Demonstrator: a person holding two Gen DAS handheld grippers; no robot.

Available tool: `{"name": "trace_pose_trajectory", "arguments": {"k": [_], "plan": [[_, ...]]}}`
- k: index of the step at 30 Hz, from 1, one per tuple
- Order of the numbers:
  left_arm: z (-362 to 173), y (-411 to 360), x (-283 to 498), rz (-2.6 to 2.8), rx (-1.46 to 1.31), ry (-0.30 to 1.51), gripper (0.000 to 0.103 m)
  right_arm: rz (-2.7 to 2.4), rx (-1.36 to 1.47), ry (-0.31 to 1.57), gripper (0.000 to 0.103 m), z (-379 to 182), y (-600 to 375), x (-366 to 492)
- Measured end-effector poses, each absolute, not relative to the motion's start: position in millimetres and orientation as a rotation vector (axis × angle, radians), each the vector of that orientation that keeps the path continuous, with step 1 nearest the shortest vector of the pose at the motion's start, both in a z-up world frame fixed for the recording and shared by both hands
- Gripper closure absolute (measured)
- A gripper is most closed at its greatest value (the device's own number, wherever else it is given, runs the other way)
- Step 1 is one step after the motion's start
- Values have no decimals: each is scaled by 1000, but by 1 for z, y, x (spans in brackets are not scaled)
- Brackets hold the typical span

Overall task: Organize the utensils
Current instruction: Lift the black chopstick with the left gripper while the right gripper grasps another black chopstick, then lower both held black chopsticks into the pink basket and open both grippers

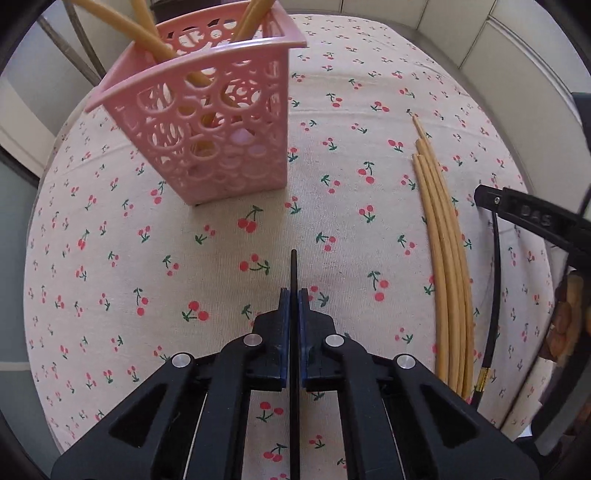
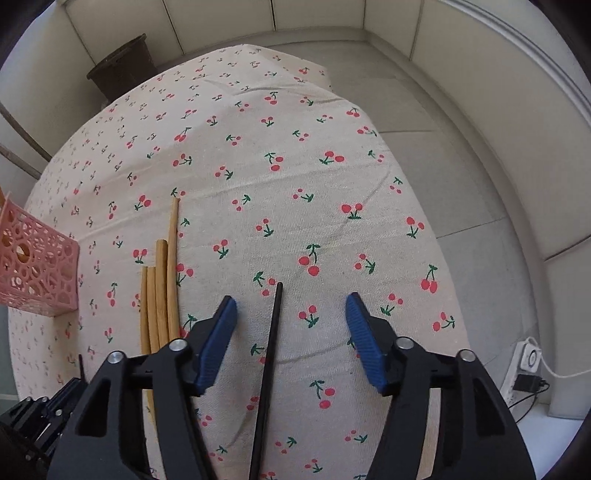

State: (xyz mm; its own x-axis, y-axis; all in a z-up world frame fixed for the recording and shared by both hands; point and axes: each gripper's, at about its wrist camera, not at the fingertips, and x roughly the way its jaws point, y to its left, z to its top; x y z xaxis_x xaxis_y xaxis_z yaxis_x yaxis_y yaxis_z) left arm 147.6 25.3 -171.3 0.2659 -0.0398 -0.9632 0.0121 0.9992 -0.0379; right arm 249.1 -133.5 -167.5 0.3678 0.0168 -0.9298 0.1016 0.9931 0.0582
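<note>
My left gripper (image 1: 294, 295) is shut on a thin black chopstick (image 1: 294, 273) that sticks out ahead over the cherry-print cloth. A pink perforated basket (image 1: 207, 122) stands ahead to the left with tan chopsticks (image 1: 147, 22) in it. Several tan chopsticks (image 1: 447, 258) lie on the cloth to the right. My right gripper (image 2: 291, 302) is open, its blue pads (image 2: 218, 343) on either side of a second black chopstick (image 2: 271, 350) that lies on the cloth. The tan chopsticks (image 2: 160, 295) lie just left of it, the basket (image 2: 37, 266) further left.
The round table carries a cherry-print cloth (image 2: 295, 147). A dark pot (image 2: 122, 70) stands beyond the table's far edge. A power strip with plugs (image 2: 528, 369) lies on the floor at the right. The right gripper (image 1: 535, 221) shows at the left wrist view's right edge.
</note>
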Motion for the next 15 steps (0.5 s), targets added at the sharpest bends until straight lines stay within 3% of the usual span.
{"name": "trace_pose_trajectory", "arguments": {"k": [1,2,7,15], "plan": [[-171,29,145,-45,-52,1294,100,-34,131,1189,92,-167,-132,250],[-169,32,141,-54,-73,1288,100,2,179,1202,98,-167,-134,250],[-145,54,128,-141,-200,1237,100,81,255,1169,99,-157,-142,240],[-99,76,107,-205,-256,1134,100,110,286,998,99,-92,-159,207]]}}
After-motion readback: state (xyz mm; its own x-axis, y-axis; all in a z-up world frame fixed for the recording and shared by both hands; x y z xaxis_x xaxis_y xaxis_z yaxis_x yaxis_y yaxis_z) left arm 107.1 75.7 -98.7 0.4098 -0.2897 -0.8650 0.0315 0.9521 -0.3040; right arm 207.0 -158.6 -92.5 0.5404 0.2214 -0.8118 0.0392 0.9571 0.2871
